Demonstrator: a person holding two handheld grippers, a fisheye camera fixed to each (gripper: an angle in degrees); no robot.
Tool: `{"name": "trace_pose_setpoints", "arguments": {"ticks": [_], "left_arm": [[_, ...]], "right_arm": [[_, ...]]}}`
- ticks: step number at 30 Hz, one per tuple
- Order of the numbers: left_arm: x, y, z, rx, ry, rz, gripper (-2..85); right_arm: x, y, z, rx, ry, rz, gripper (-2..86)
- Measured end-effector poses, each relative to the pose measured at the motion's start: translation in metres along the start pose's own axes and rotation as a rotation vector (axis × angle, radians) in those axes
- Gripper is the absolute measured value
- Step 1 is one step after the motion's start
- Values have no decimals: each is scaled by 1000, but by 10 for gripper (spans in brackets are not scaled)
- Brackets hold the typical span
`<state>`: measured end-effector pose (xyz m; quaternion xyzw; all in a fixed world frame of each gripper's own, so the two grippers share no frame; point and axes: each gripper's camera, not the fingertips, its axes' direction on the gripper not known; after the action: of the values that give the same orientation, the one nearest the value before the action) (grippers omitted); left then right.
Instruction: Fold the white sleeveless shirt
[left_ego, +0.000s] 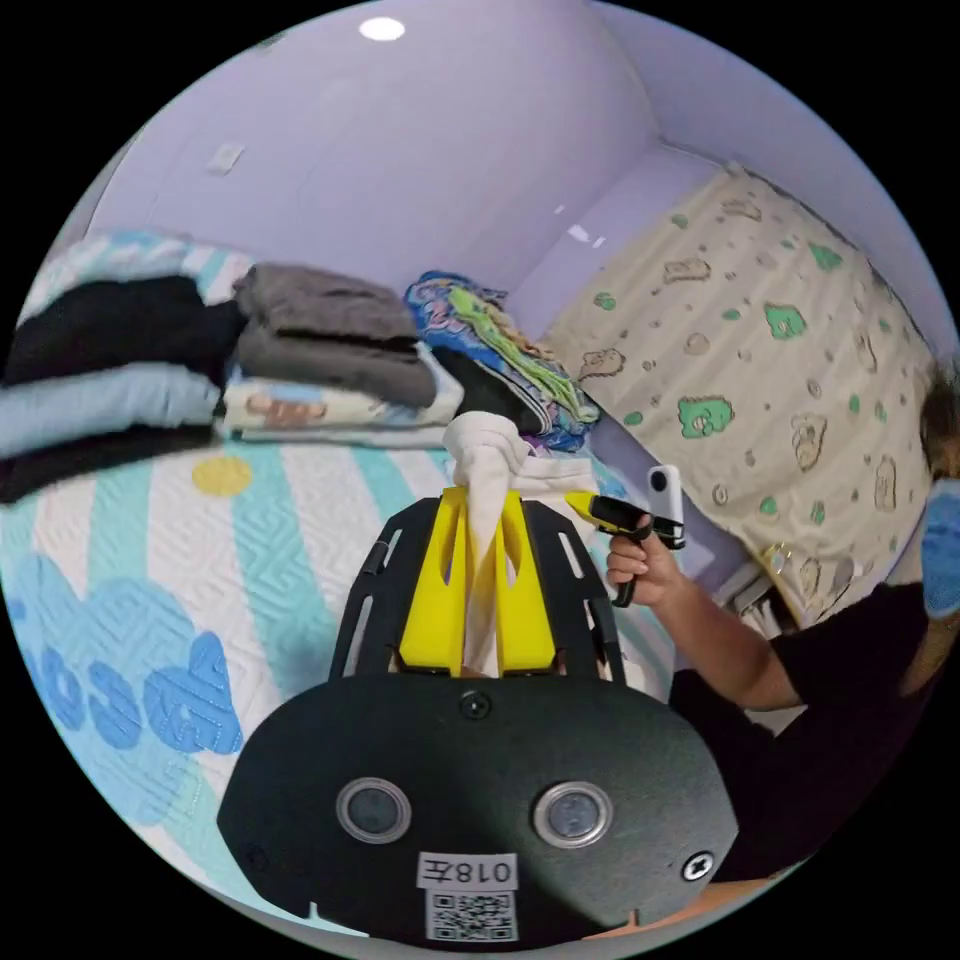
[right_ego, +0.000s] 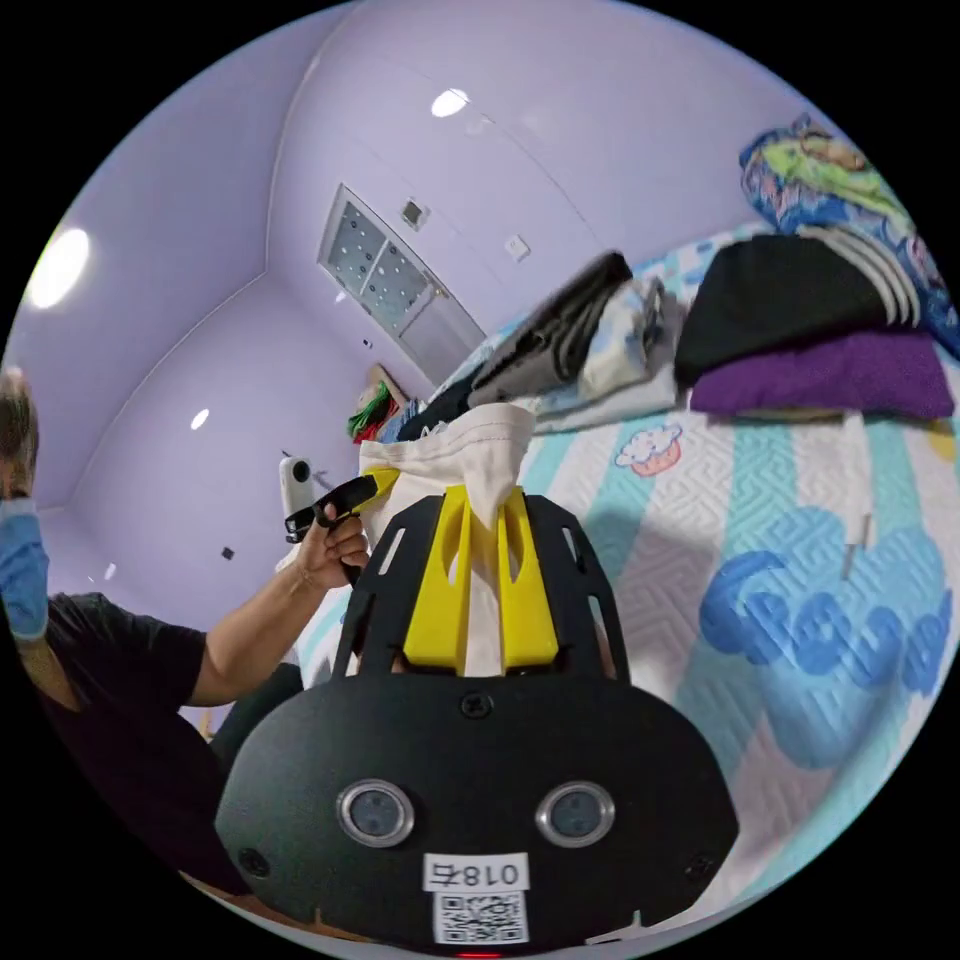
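The white sleeveless shirt (left_ego: 488, 450) is held up above the bed, bunched between the two grippers. In the left gripper view my left gripper (left_ego: 482, 500) has its yellow jaws shut on a twisted bundle of the shirt's cloth. The right gripper (left_ego: 600, 510) shows just beyond, in a person's hand, pinching the same shirt. In the right gripper view my right gripper (right_ego: 488, 500) is shut on a wider fold of the shirt (right_ego: 470, 455), and the left gripper (right_ego: 360, 492) holds its far end. Most of the shirt hangs hidden behind the jaws.
A quilted bedspread (left_ego: 150, 560) with teal stripes and blue patterns lies below. Stacks of folded clothes (left_ego: 300, 360) sit along its far side, among them a black and purple pile (right_ego: 810, 340). A patterned curtain (left_ego: 780, 380) hangs on the right. A person in black (right_ego: 110, 660) sits beside the bed.
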<state>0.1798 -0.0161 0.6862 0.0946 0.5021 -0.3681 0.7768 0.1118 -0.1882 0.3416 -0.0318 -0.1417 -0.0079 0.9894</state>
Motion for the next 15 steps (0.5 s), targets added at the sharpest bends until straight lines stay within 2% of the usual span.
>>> {"name": "trace_pose_setpoints", "arguments": {"ticks": [4, 8, 15], "left_arm": [[111, -55, 8, 53, -17, 191, 44], [196, -107, 54, 69, -7, 254, 44], [370, -211, 216, 37, 100, 344, 46]], "right_arm": [[-44, 37, -94, 160, 105, -57, 40], [-67, 64, -193, 251, 235, -112, 43], [-47, 101, -354, 368, 433, -77, 45]]}}
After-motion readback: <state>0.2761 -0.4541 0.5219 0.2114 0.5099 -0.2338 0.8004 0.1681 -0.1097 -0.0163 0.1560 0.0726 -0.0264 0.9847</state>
